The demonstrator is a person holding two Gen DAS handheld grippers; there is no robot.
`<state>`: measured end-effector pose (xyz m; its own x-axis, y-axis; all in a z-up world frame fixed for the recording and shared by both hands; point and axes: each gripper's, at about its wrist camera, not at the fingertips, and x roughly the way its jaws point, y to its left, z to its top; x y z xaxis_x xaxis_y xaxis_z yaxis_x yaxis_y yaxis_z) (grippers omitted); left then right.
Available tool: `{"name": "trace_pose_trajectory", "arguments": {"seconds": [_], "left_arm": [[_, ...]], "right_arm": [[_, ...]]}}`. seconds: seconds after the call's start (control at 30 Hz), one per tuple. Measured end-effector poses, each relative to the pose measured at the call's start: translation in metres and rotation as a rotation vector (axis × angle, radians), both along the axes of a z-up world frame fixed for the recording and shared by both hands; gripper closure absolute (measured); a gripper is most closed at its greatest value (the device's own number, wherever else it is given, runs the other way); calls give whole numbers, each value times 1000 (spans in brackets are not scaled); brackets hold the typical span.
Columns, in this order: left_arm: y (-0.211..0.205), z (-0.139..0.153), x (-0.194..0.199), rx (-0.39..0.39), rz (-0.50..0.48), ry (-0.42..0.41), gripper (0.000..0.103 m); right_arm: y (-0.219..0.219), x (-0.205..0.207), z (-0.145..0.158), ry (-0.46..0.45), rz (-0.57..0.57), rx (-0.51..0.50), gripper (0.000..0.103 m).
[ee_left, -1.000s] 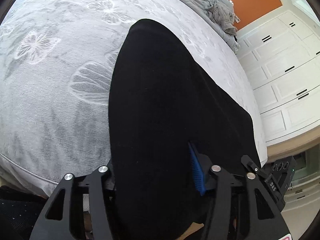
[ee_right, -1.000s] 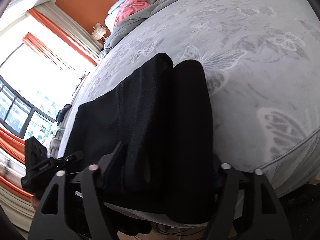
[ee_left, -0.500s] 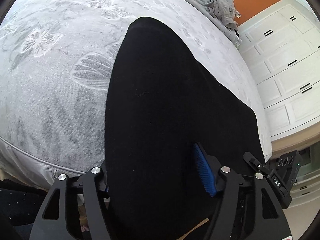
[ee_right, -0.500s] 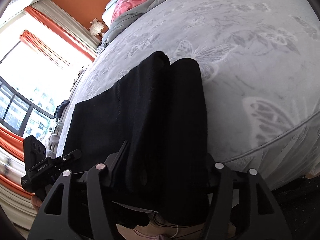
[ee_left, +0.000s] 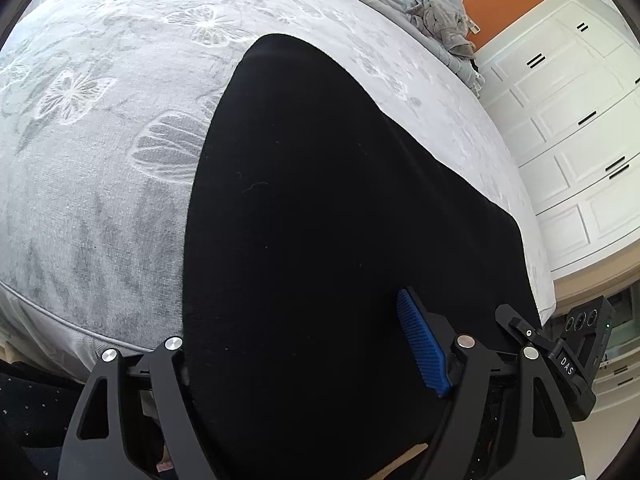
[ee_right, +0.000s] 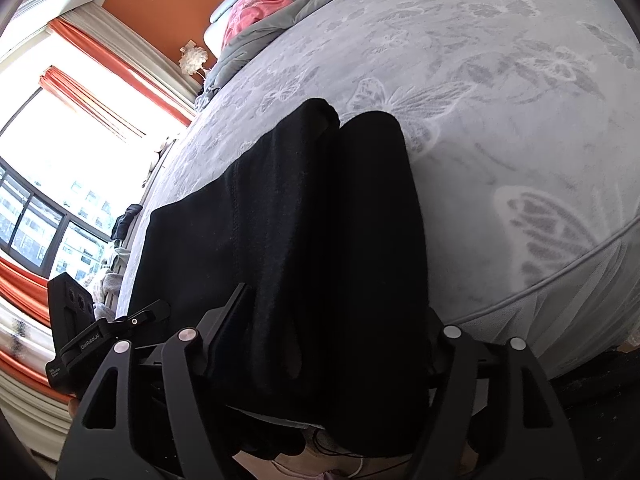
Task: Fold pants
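Note:
Black pants [ee_left: 340, 200] lie folded lengthwise on the grey butterfly-patterned bed [ee_left: 100, 140], their near end hanging over the bed's edge. My left gripper [ee_left: 296, 320] straddles that near end with its jaws opening. The blue pad [ee_left: 420, 344] on its right finger stands clear of the cloth, and its left finger is hidden behind the fabric. In the right wrist view the pants [ee_right: 320, 220] show two stacked layers on the bed [ee_right: 520, 120]. My right gripper [ee_right: 336, 308] stands open around them, one finger on each side, the right one partly hidden.
A crumpled grey duvet [ee_left: 420, 4] and a pink pillow [ee_right: 256, 4] lie at the bed's head. White cabinets [ee_left: 572, 128] stand to the right, a window with orange curtains [ee_right: 100, 52] to the left. The bed's front edge [ee_right: 560, 276] runs close to both grippers.
The fingers of both grippers have spread apart, letting go of the pants' near end. The left gripper's blue pad has moved off the cloth. The pants stay flat on the bed.

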<state>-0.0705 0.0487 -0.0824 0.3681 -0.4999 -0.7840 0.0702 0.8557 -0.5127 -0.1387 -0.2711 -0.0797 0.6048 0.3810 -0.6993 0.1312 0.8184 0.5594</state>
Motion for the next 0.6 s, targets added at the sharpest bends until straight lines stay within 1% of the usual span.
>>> {"name": "trace_pose_trajectory", "arguments": {"seconds": [0.03, 0.1, 0.13, 0.17, 0.23, 0.33, 0.5, 0.6], "left_arm": [[3, 0, -3, 2, -3, -7, 37], [2, 0, -5, 1, -5, -22, 45], [3, 1, -6, 8, -11, -30, 49], [3, 2, -5, 11, -12, -36, 52], [2, 6, -7, 34, -22, -57, 62], [-4, 15, -11, 83, -31, -95, 68], [-13, 32, -24, 149, -28, -142, 71], [-20, 44, -29, 171, -32, -150, 71]], "right_arm": [[1, -1, 1, -8, 4, -4, 48], [3, -5, 4, -24, 12, -27, 56], [5, -5, 6, -30, 16, -40, 59], [7, -6, 8, -34, 21, -59, 60], [9, -6, 10, -39, 26, -78, 62], [9, -7, 13, -40, 27, -72, 65], [11, -13, 24, -57, 33, -74, 67], [12, -17, 26, -52, 36, -79, 68]]}}
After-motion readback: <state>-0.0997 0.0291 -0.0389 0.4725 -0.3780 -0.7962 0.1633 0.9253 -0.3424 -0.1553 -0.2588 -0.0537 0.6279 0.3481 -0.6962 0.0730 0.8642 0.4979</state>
